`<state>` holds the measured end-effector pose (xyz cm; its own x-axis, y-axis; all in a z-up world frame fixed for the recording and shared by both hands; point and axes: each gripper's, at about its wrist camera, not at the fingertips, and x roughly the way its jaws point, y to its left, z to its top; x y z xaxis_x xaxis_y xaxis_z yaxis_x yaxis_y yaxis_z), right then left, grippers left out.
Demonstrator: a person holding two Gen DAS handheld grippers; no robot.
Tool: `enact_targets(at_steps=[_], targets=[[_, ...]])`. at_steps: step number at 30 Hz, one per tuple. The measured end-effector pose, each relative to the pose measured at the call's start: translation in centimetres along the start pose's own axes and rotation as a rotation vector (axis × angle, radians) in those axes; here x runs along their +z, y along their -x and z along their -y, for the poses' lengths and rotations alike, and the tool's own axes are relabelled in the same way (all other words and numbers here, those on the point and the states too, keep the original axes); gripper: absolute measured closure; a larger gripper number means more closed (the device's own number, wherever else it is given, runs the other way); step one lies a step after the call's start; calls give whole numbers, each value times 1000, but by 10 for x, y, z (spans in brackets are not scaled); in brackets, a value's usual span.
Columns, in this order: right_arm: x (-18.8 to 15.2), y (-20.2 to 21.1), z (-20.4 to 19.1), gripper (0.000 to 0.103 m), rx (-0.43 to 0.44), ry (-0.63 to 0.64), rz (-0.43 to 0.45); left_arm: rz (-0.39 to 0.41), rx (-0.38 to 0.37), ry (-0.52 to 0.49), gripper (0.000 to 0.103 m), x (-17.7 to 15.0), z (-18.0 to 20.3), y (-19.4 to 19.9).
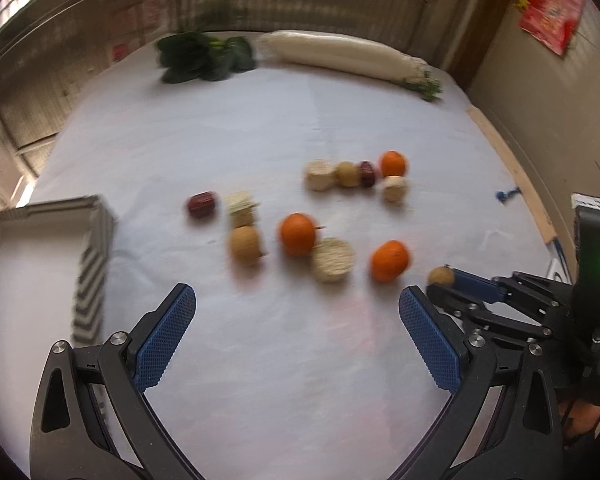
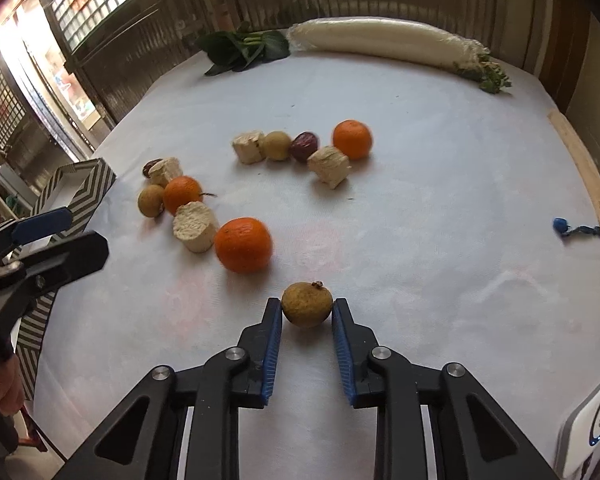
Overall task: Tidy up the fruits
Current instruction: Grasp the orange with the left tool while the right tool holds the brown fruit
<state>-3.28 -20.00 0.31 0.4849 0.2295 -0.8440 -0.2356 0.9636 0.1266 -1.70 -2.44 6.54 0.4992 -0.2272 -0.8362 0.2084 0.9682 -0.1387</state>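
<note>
My right gripper (image 2: 307, 312) is shut on a brown longan (image 2: 307, 305), held just above the white cloth; it also shows in the left wrist view (image 1: 441, 276). My left gripper (image 1: 296, 304) is open and empty above the cloth. Before it lie oranges (image 1: 297, 233) (image 1: 389, 261), a longan (image 1: 245, 245), pale sugarcane pieces (image 1: 332, 260) and a red date (image 1: 201, 205). A far cluster holds another orange (image 2: 352, 139), a date (image 2: 305, 146), a longan (image 2: 277, 145) and cane pieces (image 2: 329, 166).
A striped cardboard box (image 1: 92, 240) stands at the left edge, also in the right wrist view (image 2: 88, 188). A white radish (image 2: 384, 40) and leafy greens (image 2: 244, 50) lie at the far edge. A small blue object (image 2: 560, 225) sits near the wooden right edge.
</note>
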Motion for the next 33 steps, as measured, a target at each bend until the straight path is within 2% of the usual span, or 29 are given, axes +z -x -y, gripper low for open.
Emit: enact_targets(at_steps=[5,11,16,20,21,22,23,27,33], targets=[[-1,8,17,78,-11,-30,9,11,-65,-98,1,12,29,-8],[-3,15,34,78,-12,-61,15,-22,-112,-270,5,25,58,-30],[-6,14,43,78,-10,-83,12,-61,-109,-399,14,28,71,-49],[-8,12,48,78,-2,-100,10,-94,-110,-459,37,29,75,-61],[-8,12,49,78,2,-105,10,-101,-109,-468,51,29,76,-64],[-8,12,49,78,3,-106,10,-113,-116,-476,60,29,76,-67],[-7,11,50,78,5,-107,10,-126,-124,-481,74,28,76,-69],[-5,12,49,78,9,-105,15,-119,-129,-490,76,26,76,-66],[1,15,40,78,15,-88,24,-110,-153,-396,76,30,61,-52]])
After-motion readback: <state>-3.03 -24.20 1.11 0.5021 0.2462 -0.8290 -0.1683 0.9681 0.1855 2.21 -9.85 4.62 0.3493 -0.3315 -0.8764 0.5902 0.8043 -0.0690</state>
